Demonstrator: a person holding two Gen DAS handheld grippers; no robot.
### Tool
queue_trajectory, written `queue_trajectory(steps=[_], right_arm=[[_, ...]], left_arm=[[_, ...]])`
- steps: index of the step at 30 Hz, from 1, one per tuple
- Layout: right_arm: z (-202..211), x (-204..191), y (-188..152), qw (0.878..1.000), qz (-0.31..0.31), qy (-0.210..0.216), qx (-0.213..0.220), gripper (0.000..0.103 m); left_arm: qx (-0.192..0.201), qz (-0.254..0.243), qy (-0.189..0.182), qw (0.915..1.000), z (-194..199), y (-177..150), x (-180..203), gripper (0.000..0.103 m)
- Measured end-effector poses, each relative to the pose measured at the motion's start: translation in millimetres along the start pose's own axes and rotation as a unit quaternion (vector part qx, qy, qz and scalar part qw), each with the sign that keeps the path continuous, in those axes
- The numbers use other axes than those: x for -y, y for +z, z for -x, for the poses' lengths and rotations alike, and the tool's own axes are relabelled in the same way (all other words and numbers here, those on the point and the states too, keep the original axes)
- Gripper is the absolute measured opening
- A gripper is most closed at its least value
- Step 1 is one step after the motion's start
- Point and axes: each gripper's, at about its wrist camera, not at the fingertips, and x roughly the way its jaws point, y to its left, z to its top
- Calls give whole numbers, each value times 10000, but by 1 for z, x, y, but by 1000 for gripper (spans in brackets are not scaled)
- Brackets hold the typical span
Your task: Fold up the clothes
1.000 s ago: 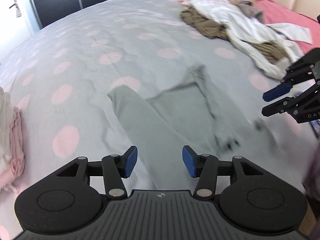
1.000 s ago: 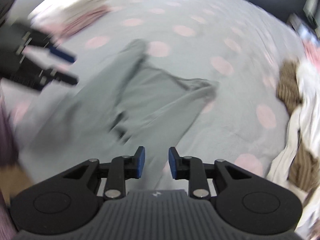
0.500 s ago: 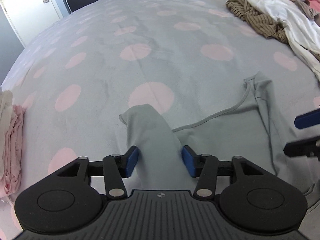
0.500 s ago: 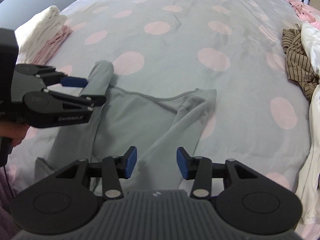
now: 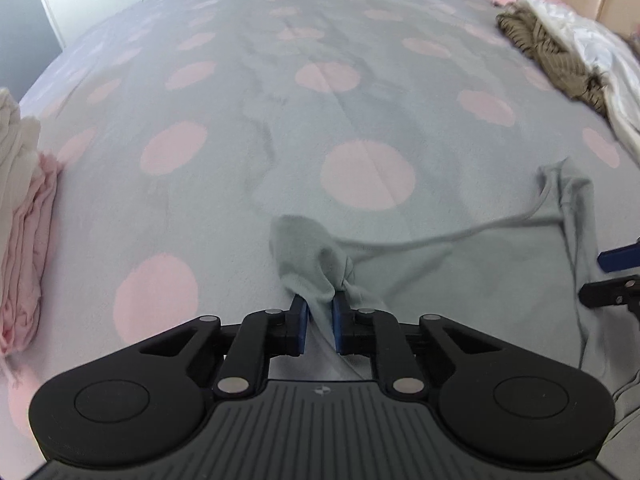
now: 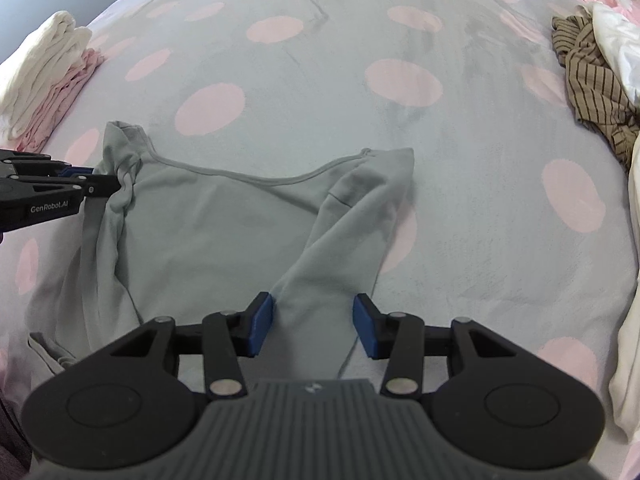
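Folded stack (image 6: 44, 80) at 10 o'clock on spotted bedspread (image 6: 320, 92). Left gripper (image 5: 319, 322), jaws just closing, pinches bunched shoulder of grey top (image 6: 224, 232) lying centre. Right gripper (image 6: 314, 326) half open, jaws astride right sleeve, pads not pressing. Clothes heap (image 6: 592, 76) at 2 o'clock.

The left tongs (image 5: 319, 322) have just been closing, and their blue pads now pinch the sleeve of the grey top (image 6: 224, 232), bunching the cloth that a moment ago lay loose between them. The right tongs (image 6: 314, 326) opened wider, dropped closer, and now straddle the other sleeve without pressing it.
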Motion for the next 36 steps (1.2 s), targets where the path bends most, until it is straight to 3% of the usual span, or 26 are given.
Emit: queue_trajectory(steps=[3,5,6,7,11,15,19,21,22,26,31,36], right_arm=[[6,6,6,9997,-214,70,137,49],[14,14,12,9985,-405,97,355,51],[17,19,14,9977,-502,91,441,51],[18,24,17,9969,-606,70,490,51],[15,43,24,9932,-1001,50,601,50],[6,49,27,9912,-1123,170,683,50],[-8,49,30,9910,-1112,237,713,49],[-13,49,31,9901,-1155,379,706,37],[-12,47,32,9904,-1107,398,721,23],[0,37,37,9921,-819,497,815,8],[48,29,32,9891,-445,801,1153,8],[105,23,8,9795,133,1154,1647,8]], left_arm=[[85,281,-302,9991,7,7,-3,20],[218,285,-395,9986,13,11,-6,32],[276,269,-362,9986,14,13,-8,46],[322,260,-329,9986,14,14,-10,52],[190,441,-407,9980,2,16,-25,52],[-1,458,-632,9970,-15,13,-26,47],[51,288,-780,9965,-23,11,-18,29],[164,201,-862,9959,-20,13,-14,19],[222,167,-918,9954,-18,14,-12,13],[438,137,-1196,9918,0,19,-12,10],[822,115,-1685,9822,45,21,-16,9],[1358,-96,-2241,9650,101,1,-22,9]])
